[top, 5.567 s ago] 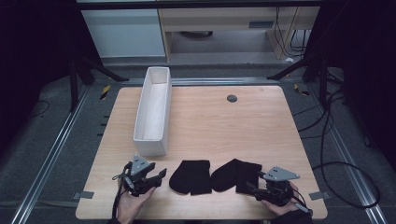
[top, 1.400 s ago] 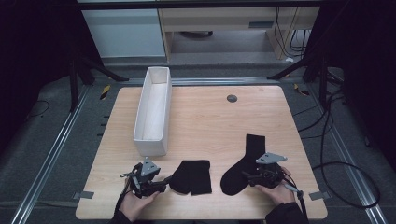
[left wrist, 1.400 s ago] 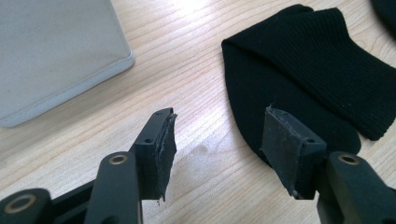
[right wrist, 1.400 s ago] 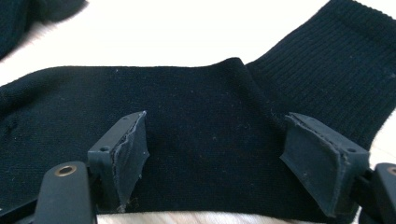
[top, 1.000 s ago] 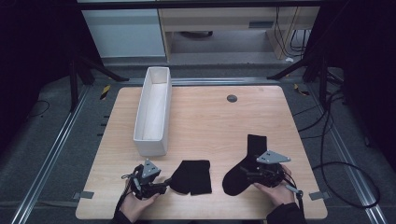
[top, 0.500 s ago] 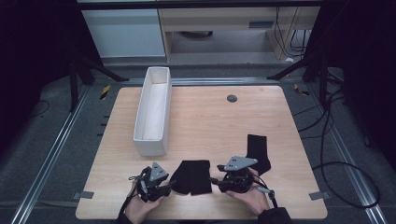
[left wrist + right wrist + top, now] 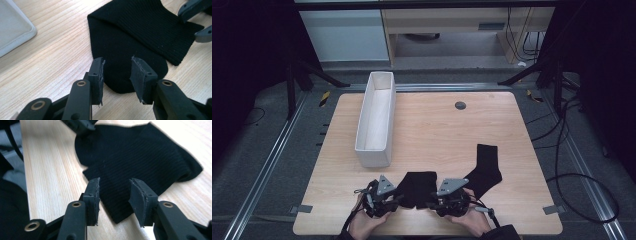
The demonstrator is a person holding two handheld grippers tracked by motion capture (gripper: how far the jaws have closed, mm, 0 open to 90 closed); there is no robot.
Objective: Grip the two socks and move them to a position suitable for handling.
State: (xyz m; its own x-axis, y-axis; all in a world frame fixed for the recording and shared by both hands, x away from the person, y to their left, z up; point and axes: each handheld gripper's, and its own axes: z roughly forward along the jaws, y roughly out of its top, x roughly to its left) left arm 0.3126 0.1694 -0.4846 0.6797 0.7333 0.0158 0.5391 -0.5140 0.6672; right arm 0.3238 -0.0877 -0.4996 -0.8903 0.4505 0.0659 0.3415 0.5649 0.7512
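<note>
A pale wooden table (image 7: 512, 130) is sitting in a dark room, a white bin (image 7: 377, 120) standing empty, so the packing is barely beginning. One sock (image 7: 484, 167) is lying spread; the folded sock (image 7: 419, 187) is waiting between the left gripper (image 7: 117, 71) and right gripper (image 7: 113, 192) (jaws have just been closing, half-open, gripping nothing yet).

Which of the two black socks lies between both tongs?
The folded black sock at the near edge; the other sock lies spread out to its right, beyond the right tongs.
</note>
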